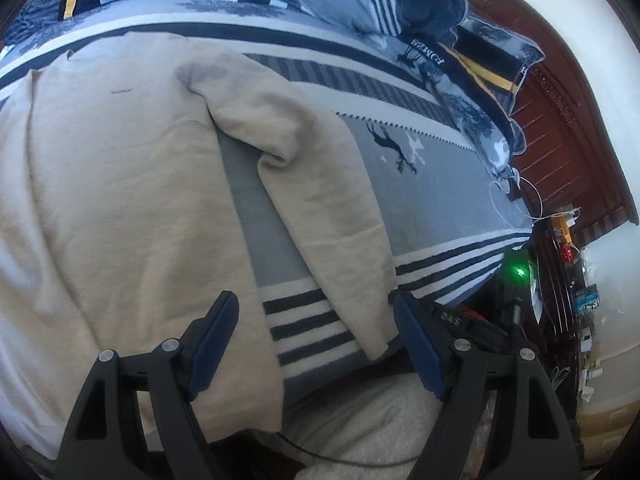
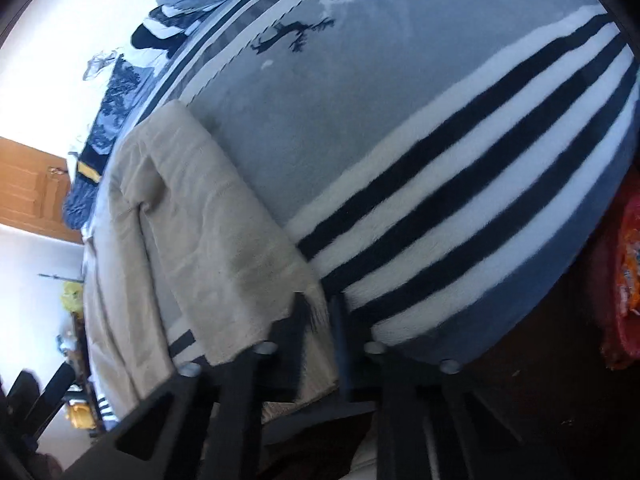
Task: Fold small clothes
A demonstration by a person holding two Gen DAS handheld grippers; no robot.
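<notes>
A beige long-sleeved sweater lies flat on the striped grey bedspread. Its right sleeve runs down toward the bed's near edge. My left gripper is open and empty, held above the sweater's lower hem and the sleeve end. In the right wrist view the same sleeve runs down to my right gripper, which is shut on the sleeve cuff at the bed's edge.
Patterned pillows and a dark blue garment lie at the head of the bed by a wooden headboard. A cluttered stand with a green light is beside the bed. A red bag is on the floor.
</notes>
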